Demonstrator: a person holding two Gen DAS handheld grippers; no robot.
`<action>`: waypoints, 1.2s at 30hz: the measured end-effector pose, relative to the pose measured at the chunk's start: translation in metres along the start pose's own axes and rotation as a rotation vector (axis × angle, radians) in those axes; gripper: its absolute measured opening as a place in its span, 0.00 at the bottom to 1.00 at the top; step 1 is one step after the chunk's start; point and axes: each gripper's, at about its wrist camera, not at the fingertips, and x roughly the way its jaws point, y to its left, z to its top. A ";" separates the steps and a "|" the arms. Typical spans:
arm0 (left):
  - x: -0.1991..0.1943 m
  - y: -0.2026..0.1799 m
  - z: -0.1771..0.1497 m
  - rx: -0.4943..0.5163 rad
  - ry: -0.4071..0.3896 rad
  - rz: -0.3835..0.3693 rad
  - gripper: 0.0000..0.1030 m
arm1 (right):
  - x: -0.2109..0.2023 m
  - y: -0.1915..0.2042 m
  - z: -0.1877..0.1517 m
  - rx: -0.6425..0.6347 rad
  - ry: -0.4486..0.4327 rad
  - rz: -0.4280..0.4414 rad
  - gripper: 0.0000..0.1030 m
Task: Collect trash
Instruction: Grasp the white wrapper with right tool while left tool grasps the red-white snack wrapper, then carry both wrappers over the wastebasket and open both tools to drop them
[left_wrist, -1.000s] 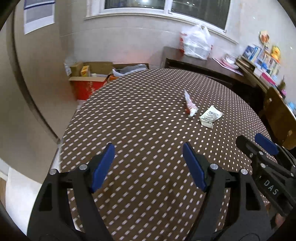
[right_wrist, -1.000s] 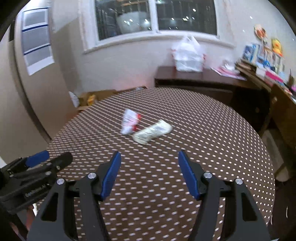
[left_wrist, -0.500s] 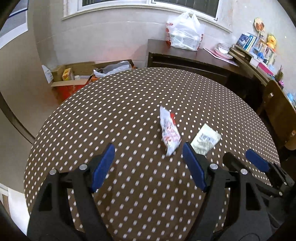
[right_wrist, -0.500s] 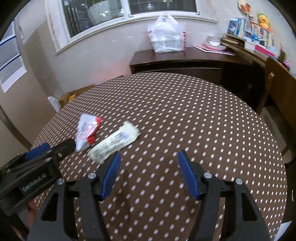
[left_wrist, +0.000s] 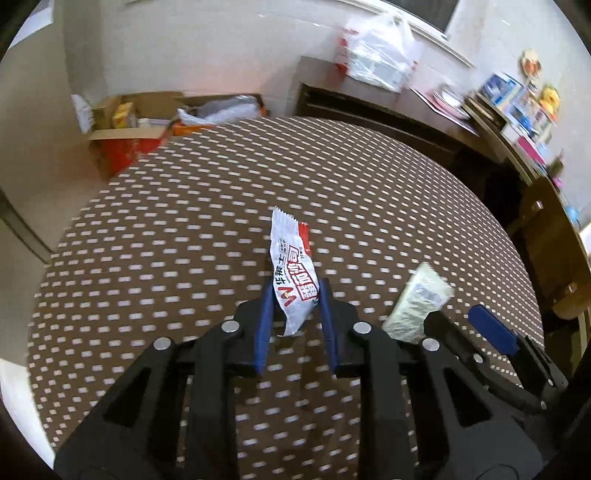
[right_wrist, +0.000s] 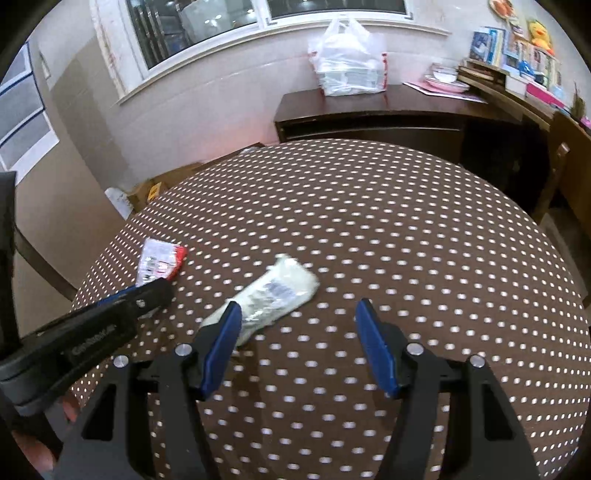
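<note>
A red and white snack wrapper (left_wrist: 291, 258) lies on the round brown dotted table (left_wrist: 184, 240). My left gripper (left_wrist: 295, 291) has its jaws closing on the wrapper's near end, and both blue pads touch its sides. To its right lies a pale crumpled wrapper (right_wrist: 277, 295). My right gripper (right_wrist: 298, 306) stands open just behind that wrapper, whose near end reaches the left finger (right_wrist: 225, 332). Nothing sits between the right jaws. In the right wrist view the left gripper (right_wrist: 155, 291) covers the near part of the red wrapper (right_wrist: 160, 260).
Open cardboard boxes (left_wrist: 125, 125) stand on the floor beyond the table's far left. A dark sideboard (right_wrist: 369, 110) against the wall carries a white plastic bag (right_wrist: 347, 62). Shelves with books (right_wrist: 517, 55) and a wooden chair (left_wrist: 546, 251) stand on the right.
Both grippers moved forward and down toward the wrappers. The left jaws went from wide open to closed around the red and white wrapper. The right jaws kept their width.
</note>
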 end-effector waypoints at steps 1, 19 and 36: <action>-0.003 0.004 -0.002 -0.001 -0.009 0.008 0.23 | 0.003 0.005 0.001 -0.007 0.007 -0.001 0.62; -0.049 0.047 -0.027 0.028 -0.069 0.060 0.23 | 0.000 0.057 -0.007 -0.137 0.020 0.019 0.14; -0.187 0.164 -0.119 -0.093 -0.258 0.210 0.23 | -0.108 0.216 -0.087 -0.358 -0.045 0.391 0.14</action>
